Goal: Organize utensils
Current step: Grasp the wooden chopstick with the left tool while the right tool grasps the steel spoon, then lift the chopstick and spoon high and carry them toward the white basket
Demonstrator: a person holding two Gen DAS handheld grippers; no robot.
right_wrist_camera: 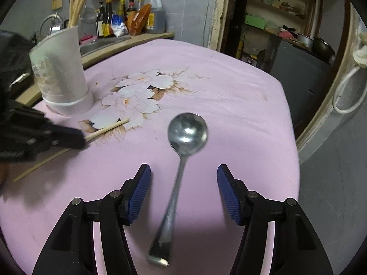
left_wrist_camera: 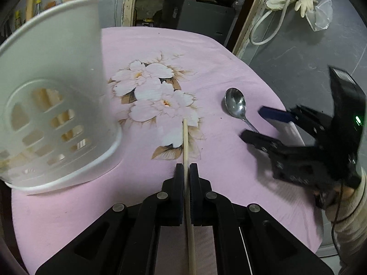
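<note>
My left gripper is shut on a wooden chopstick that points forward over the pink flowered tablecloth; it also shows in the right wrist view. A white slotted utensil holder stands close on the left; it also shows in the right wrist view with several chopsticks in it. A metal spoon lies on the cloth between the open jaws of my right gripper; its handle runs back toward the camera. In the left wrist view the spoon lies at right with the right gripper around its handle.
Sauce bottles and a sink stand on a counter behind the table. The table edge falls off at right to a grey floor. A dark cabinet and shelves stand in a doorway at the back.
</note>
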